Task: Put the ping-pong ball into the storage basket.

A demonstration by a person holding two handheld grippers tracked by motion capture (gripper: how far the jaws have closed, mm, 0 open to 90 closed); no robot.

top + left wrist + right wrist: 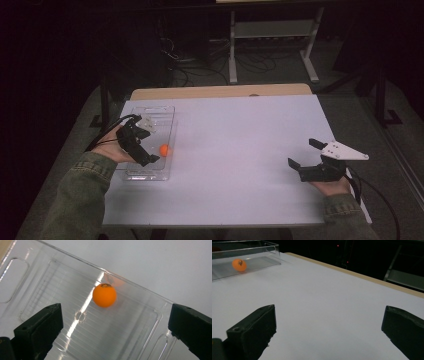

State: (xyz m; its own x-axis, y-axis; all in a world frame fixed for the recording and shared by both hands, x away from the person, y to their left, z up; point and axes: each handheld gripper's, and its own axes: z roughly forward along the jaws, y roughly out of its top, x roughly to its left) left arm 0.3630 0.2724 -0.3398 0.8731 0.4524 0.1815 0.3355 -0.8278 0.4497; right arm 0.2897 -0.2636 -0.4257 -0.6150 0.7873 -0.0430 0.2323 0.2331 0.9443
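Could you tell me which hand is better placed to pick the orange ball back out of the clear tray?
Left. The left gripper hangs open right above the orange ball in the clear tray; the right gripper rests far across the table.

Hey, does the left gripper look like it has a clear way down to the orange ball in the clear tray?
Probably yes. The left gripper hangs over the clear tray with its jaws wide open and nothing between them. The orange ball lies loose on the tray floor just beyond the jaws, and the tray is open on top.
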